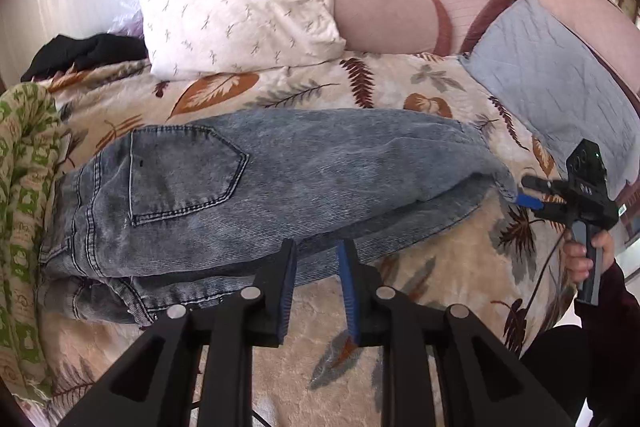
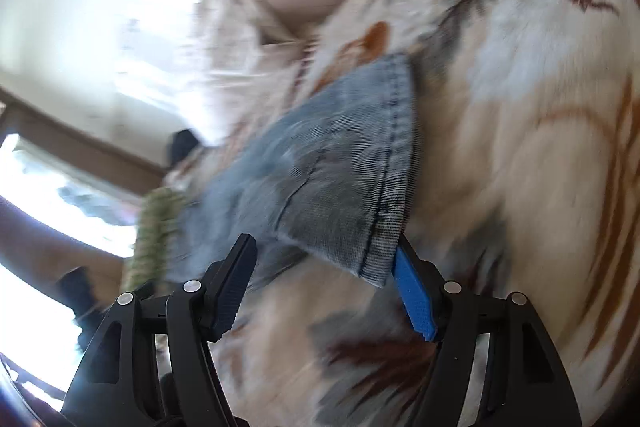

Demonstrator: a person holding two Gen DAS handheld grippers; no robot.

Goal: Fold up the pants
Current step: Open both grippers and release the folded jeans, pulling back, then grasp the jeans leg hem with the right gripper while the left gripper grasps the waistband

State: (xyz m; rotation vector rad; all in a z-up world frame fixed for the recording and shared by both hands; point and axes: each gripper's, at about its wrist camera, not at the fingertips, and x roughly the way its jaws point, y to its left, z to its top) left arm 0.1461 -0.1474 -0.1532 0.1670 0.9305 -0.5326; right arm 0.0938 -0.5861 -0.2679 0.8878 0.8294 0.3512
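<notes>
Jaws of the left gripper (image 1: 316, 259) stand slightly parted with bare gap between the blue pads, their tips hovering at the near long edge of the jeans (image 1: 256, 183) and pinching nothing that can be seen; jaws of the right gripper (image 2: 324, 267) stand spread wide, and the hem corner of the pant leg (image 2: 352, 187) hangs down between them, lying against the blue right-hand pad while the dark left-hand pad stands clear of the cloth, so this reads as an open straddle and not a pinch. In the left wrist view the jeans lie on the leaf-printed bed cover (image 1: 400, 307) with their long axis running across the frame, waistband and back pocket at the left, the two stacked legs tapering to the hems at the right. That same view shows the right gripper (image 1: 532, 193) at the right edge of the frame, held by a hand (image 1: 580, 259), its tips right at the hem end. So the right hand is the nearer one to the hems and the left is nearer the mid-length of the legs, below them in the frame. The coming move seems to turn on that layout: the hem end lies dead ahead of the right jaws, and the waist lies far along the axis, toward the left of the frame, where the hem would likely need to be carried.
</notes>
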